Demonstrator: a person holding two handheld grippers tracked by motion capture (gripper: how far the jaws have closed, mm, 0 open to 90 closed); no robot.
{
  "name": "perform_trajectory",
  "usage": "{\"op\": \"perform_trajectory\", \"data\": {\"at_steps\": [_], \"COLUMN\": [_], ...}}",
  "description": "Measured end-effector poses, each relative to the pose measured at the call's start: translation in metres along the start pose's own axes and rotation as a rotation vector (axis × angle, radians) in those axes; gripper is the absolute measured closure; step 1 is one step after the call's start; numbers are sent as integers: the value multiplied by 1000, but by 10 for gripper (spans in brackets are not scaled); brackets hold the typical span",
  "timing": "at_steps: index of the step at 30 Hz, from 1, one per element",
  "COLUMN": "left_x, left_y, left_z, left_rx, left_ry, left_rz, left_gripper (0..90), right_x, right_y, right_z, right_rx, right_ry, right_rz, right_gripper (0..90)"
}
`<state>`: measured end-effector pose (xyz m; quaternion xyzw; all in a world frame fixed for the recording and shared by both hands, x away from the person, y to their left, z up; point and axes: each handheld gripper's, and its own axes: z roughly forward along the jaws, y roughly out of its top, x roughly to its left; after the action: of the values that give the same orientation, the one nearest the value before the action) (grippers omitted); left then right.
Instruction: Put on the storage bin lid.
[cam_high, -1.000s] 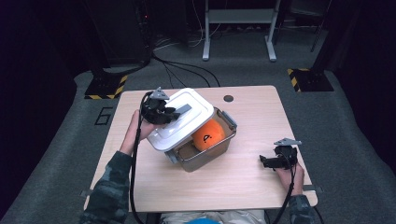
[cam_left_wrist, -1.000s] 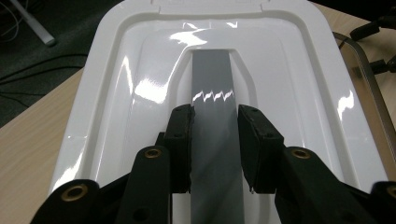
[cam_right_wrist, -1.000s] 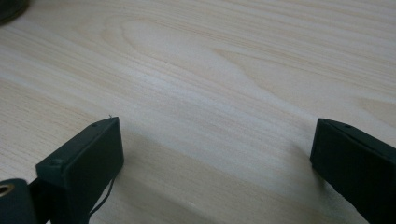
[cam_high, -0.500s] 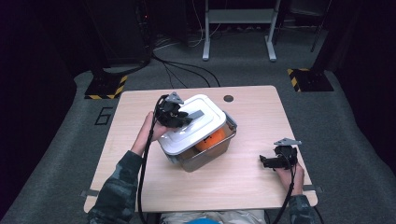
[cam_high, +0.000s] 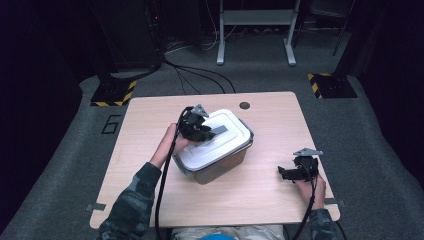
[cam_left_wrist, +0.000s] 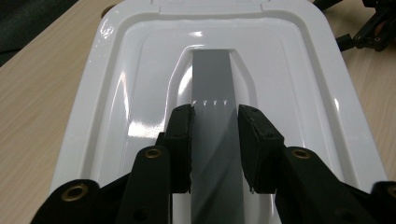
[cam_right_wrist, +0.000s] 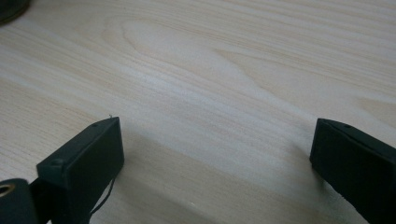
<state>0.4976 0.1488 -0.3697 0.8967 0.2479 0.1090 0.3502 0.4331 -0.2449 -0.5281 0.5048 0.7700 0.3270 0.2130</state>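
Note:
A white lid (cam_high: 216, 140) with a grey handle strip (cam_high: 218, 131) lies flat on the grey box (cam_high: 220, 163) in the middle of the table. My left gripper (cam_high: 204, 131) is shut on that handle; in the left gripper view the two black jaws clamp the grey handle strip (cam_left_wrist: 214, 121) from both sides over the white lid (cam_left_wrist: 299, 70). My right gripper (cam_high: 284, 172) rests low over the wood near the table's right front, open, with bare table (cam_right_wrist: 210, 93) between its jaws.
The wooden table (cam_high: 150, 125) has a dark round hole (cam_high: 244, 105) at its far edge. Beyond it are grey carpet, black cables (cam_high: 195, 75), a white stand (cam_high: 255, 20) and yellow-black striped bases (cam_high: 330, 82).
My left gripper carried the lid to the right and lowered it onto the box, covering the orange object inside. The right gripper has stayed still.

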Motion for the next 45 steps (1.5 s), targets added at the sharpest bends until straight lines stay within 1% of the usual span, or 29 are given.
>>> {"op": "perform_trajectory", "data": {"at_steps": [2, 7, 11, 14, 17, 19, 25, 27, 28, 29, 30, 31, 32, 33, 35, 36, 37, 38, 39, 40, 41, 43, 45], "left_x": [-1, -5, -8, -9, -9, -10, -10, -9, -8, -8, -8, -7, -7, -6, -4, -2, 0, 1, 4, 6, 9, 14, 18], "left_y": [1, 1, -1, -2, -3, -4, -5, -4, -4, -4, -4, -4, -4, -5, -6, -8, -9, -11, -14, -16, -18, -25, -31], "left_z": [2, 5, 9, 9, 10, 11, 11, 9, 6, 6, 4, -1, -1, -4, -11, -15, -19, -21, -26, -28, -32, -39, -45], "left_rx": [-1, 3, -1, -5, -4, 0, -6, -12, -16, -16, -21, -24, -24, -37, -51, -61, -64, -67, -70, -72, -72, -92, -102], "left_ry": [-3, -6, -11, -7, -13, -9, -13, -8, -4, -4, 2, 13, 13, 19, 34, 50, 63, 69, 84, 93, 101, 129, 150], "left_rz": [8, 9, -6, -3, -13, -3, -8, -12, -15, -15, -22, -18, -18, -27, -36, -45, -50, -56, -73, -82, -87, -120, -140], "left_gripper": [662, 662, 661, 661, 661, 660, 645, 580, 520, 492, 492, 400, 377, 377, 308, 288, 223, 223, 206, 174, 161, 144, 133], "right_x": [0, 0, 0, 0, 0, 0, 0, 0, 0, 0, 0, 0, 0, 0, 0, 0, 0, 0, 0, 0, 0, 0, 0], "right_y": [0, 0, 0, 0, 0, 0, 0, 0, 0, 0, 0, 0, 0, 0, 0, 0, 0, 0, 0, 0, 0, 0, 0], "right_z": [0, 0, 0, 0, 0, 0, 0, 0, 0, 0, 0, 0, 0, 0, 0, 0, 0, 0, 0, 0, 0, 0, 0], "right_rx": [0, 0, -1, -1, 0, -1, -1, 0, 1, 1, 0, 0, 0, 0, 3, 0, 1, 1, -1, -1, 1, -1, -1], "right_ry": [0, 0, 0, 0, 0, 0, 0, 0, 1, 1, 1, 0, 0, 1, 2, 1, 1, 1, 0, 0, 1, 0, 0], "right_rz": [0, 0, 0, 0, 0, 0, 0, 0, 0, 0, 0, 0, 0, 0, -1, 0, 0, 0, 0, 0, 0, 0, 0], "right_gripper": [22, 22, 22, 23, 23, 23, 23, 23, 23, 23, 23, 23, 23, 23, 23, 23, 23, 23, 23, 23, 23, 23, 23]}}
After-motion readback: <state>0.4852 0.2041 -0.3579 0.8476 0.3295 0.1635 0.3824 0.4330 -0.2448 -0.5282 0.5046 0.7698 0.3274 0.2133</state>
